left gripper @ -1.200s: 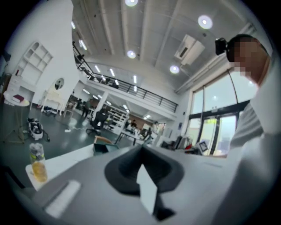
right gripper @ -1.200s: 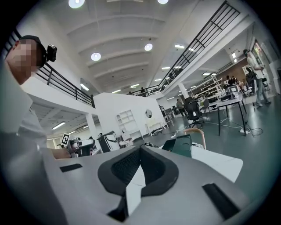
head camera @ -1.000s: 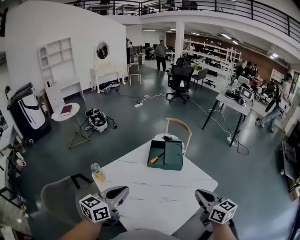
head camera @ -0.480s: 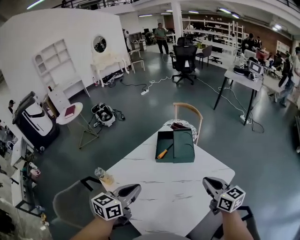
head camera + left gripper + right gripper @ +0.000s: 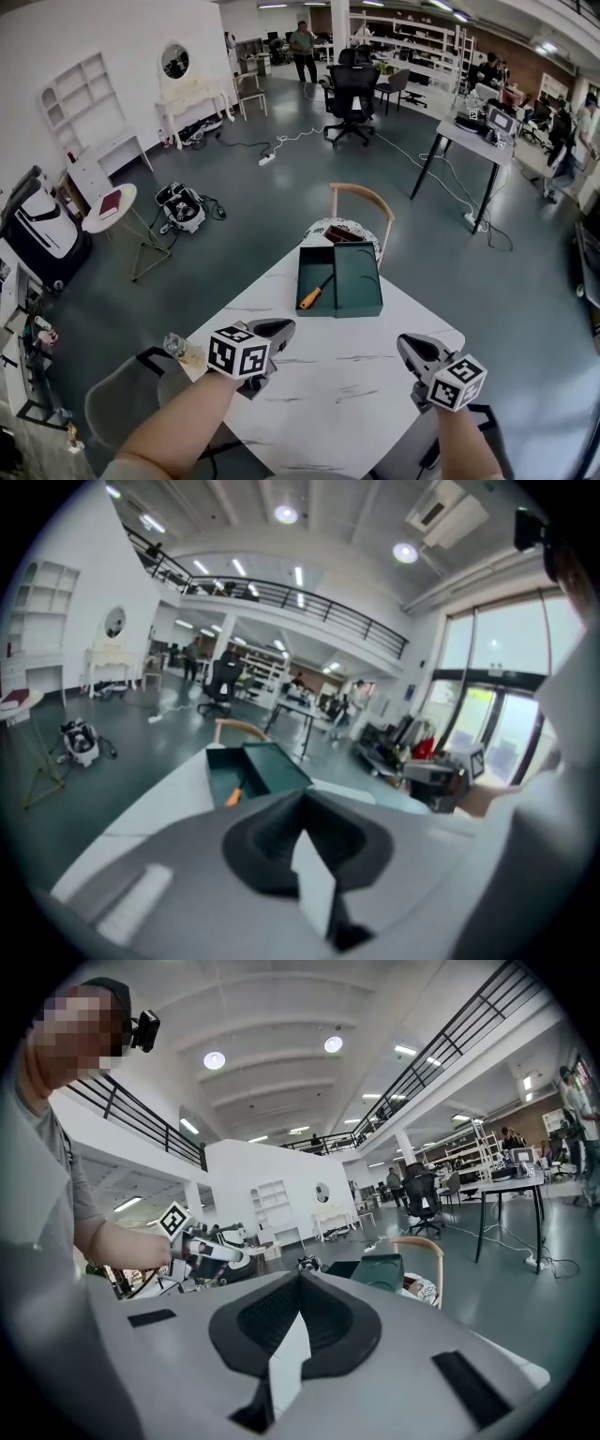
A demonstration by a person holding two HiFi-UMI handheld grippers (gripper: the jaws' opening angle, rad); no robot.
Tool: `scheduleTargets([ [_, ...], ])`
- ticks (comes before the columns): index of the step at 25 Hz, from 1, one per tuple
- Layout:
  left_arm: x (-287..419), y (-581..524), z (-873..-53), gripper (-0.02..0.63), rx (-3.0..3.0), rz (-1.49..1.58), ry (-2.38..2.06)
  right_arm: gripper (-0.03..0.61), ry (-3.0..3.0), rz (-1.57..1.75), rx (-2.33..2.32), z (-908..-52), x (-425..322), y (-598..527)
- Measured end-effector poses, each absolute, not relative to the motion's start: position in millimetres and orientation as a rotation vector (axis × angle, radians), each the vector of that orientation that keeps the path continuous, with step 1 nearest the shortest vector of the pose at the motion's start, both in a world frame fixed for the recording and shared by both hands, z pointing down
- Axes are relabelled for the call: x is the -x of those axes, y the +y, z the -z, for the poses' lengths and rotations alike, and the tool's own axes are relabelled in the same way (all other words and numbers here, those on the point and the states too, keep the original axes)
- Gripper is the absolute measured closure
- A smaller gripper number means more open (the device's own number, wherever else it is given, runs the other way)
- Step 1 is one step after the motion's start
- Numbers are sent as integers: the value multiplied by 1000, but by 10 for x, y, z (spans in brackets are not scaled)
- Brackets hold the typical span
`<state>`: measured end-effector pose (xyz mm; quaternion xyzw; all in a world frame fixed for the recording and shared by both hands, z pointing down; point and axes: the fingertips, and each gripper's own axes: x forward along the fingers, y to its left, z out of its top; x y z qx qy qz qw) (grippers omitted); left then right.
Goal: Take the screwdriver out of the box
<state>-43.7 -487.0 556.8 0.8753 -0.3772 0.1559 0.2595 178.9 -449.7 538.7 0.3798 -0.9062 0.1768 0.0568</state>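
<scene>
Your left gripper hangs over the near-left part of the white marble table. Its fingers are pressed together with nothing between them. Your right gripper is over the near-right edge of the table, and its fingers are also closed tight on nothing. Both point away from you toward the far side of the table.

The screwdriver lies in the open dark green box at the far end of the table. It sits on a diagonal in the tray, with the orange handle toward the near left and the dark shaft running to the far right. The lid lies flat on the table, touching the tray's right side (so the tray is the left half of what you see). Neither gripper is close to the box; both are well apart from it, with bare tabletop between.

In your left gripper view the tray shows just beyond the closed tips and a little to the left, with the orange handle visible. In your right gripper view the green lid shows past the tips, slightly to the right.

A wooden-backed chair stands just beyond the box. A small bottle stands at the table's left corner, to the left of your left gripper.
</scene>
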Motion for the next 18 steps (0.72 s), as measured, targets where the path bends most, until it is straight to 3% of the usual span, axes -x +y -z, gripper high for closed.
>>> scheduleTargets([
  [15, 191, -6186, -6392, 606, -2289, -804, -1047, 572, -2755, -507, -1118, -5753, -1661, -5395],
  [18, 100, -6398, -6604, 576, -2266, -911, -1006, 572, -2758, -502, -1120, -5817, -1633, -5616],
])
